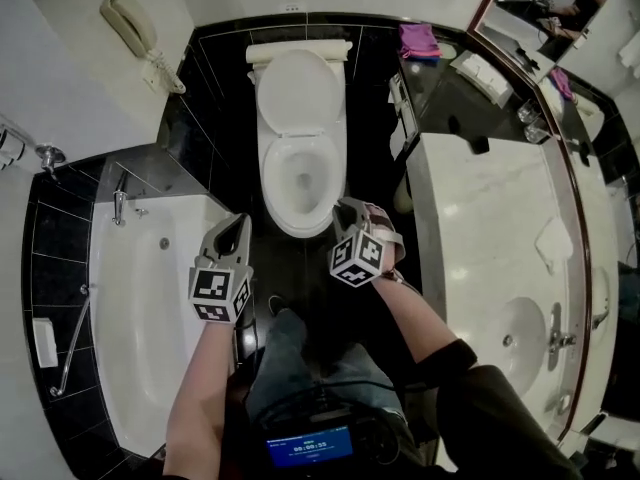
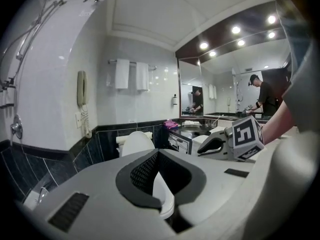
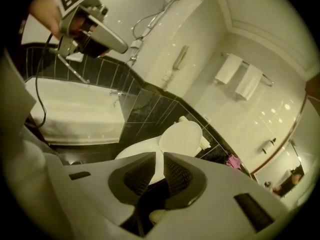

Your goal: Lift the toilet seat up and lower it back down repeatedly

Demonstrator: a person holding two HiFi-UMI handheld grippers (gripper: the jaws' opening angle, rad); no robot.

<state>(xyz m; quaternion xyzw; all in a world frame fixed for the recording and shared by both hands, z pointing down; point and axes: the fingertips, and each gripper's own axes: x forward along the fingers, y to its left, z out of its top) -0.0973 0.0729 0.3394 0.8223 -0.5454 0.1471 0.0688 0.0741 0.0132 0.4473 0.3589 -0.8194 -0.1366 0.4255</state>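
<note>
The white toilet (image 1: 300, 183) stands against the dark tiled back wall, its lid (image 1: 298, 90) upright against the tank. The seat ring (image 3: 135, 151) appears to lie flat on the bowl. My left gripper (image 1: 240, 220) hovers just left of the bowl's front edge, jaws shut with nothing between them; its own view (image 2: 157, 152) shows the tips meeting. My right gripper (image 1: 345, 206) is at the bowl's front right corner, close to the rim; I cannot tell whether it touches. In the right gripper view (image 3: 163, 155) a narrow gap shows between its tips, with nothing in it.
A white bathtub (image 1: 140, 308) runs along the left. The marble vanity (image 1: 480, 208) with a basin (image 1: 515, 338) fills the right. A wall phone (image 1: 130, 23) hangs at the back left, and a pink cloth (image 1: 418, 40) lies behind the toilet. Towels (image 2: 129, 75) hang above.
</note>
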